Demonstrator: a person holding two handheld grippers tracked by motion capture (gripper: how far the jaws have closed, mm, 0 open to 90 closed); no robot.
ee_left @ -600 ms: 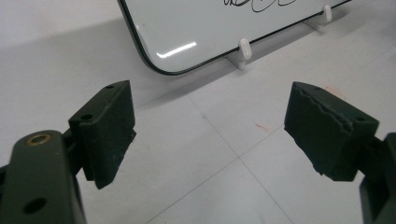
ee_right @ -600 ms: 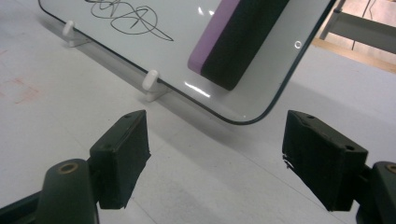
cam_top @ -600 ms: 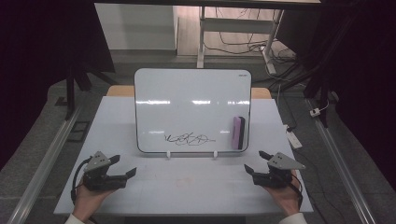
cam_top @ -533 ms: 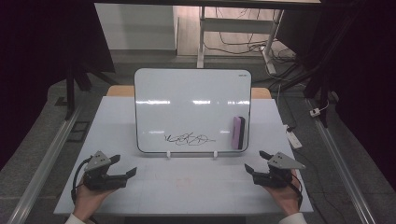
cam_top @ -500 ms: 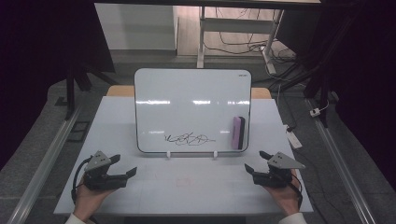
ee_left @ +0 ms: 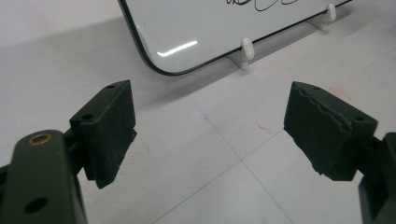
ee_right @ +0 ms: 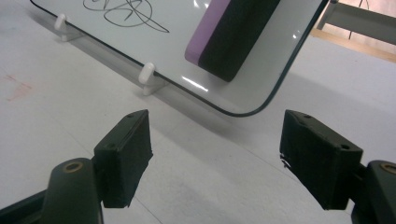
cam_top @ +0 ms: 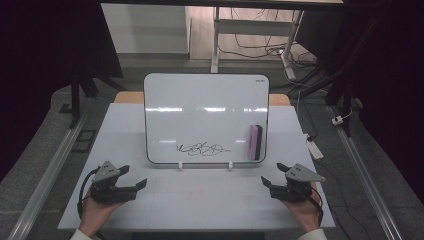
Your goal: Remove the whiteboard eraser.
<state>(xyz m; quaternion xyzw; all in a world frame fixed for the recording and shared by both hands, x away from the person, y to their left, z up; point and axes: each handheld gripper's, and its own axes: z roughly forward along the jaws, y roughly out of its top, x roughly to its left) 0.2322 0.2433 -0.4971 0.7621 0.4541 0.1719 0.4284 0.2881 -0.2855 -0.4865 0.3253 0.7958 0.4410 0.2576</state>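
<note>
High view: a person's two hands rest on the near edge of a white bench (cam_top: 150, 120), each holding a black two-jaw gripper. The left gripper (cam_top: 134, 185) lies at the near left, the right gripper (cam_top: 270, 182) at the near right, well apart, and their jaws point inward toward each other. Both are spread wide with nothing between the jaws.

Ahead of both, between them and farther from the person, a whiteboard (cam_top: 205, 95) stands tilted back on two small white feet (cam_top: 181, 165). A black scribble (cam_top: 202, 148) runs along the lower part of its face. A purple and black eraser (cam_top: 255, 142) clings upright to the board's lower corner on the right gripper's side, just beside the scribble's end.

Left gripper view: the left gripper (ee_left: 210, 130) has its jaws standing apart over bare bench, clear of everything. Ahead of it is the whiteboard (ee_left: 187, 23) with its rounded lower corner, one white foot (ee_left: 246, 49) beyond the gap, and a bit of the scribble (ee_left: 261, 3) at the top edge.

Right gripper view: the right gripper (ee_right: 215, 144) has its jaws open and empty. Straight ahead, near but not touching, is the eraser (ee_right: 229, 32) on the whiteboard (ee_right: 280, 42), with the scribble (ee_right: 121, 9) off toward the left jaw and a white foot (ee_right: 145, 74) below it.
</note>
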